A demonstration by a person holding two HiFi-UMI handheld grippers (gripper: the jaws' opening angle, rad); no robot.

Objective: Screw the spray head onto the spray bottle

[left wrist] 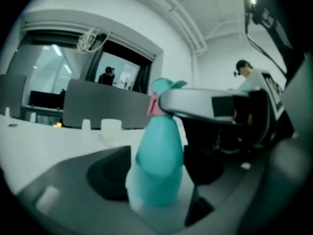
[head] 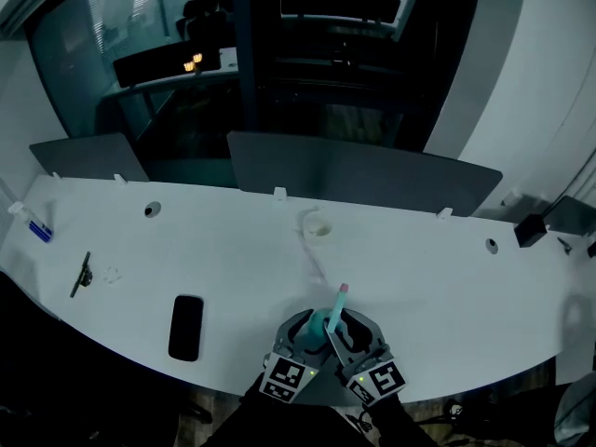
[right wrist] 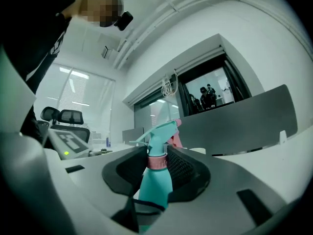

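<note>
A teal spray bottle [head: 331, 322] with a pink collar and a pink nozzle tip stands upright between both grippers at the white table's [head: 419, 268] near edge. In the left gripper view its teal body [left wrist: 159, 155] fills the gap between the dark pads, and my left gripper [left wrist: 157, 174] is shut on it. From the right, my right gripper [right wrist: 157, 170] is shut at the pink collar [right wrist: 157, 162] under the teal spray head [right wrist: 159, 133]. Seen from the head, the left gripper [head: 315, 331] and right gripper [head: 343, 329] meet around the bottle. Its base is hidden.
A black phone [head: 186, 327] lies left of the grippers. Farther left are a black pen-like tool [head: 82, 274] and a small blue-labelled bottle [head: 35, 227]. A white cup [head: 317, 223] stands mid-table before grey partitions [head: 363, 177]. A black box [head: 529, 230] sits far right.
</note>
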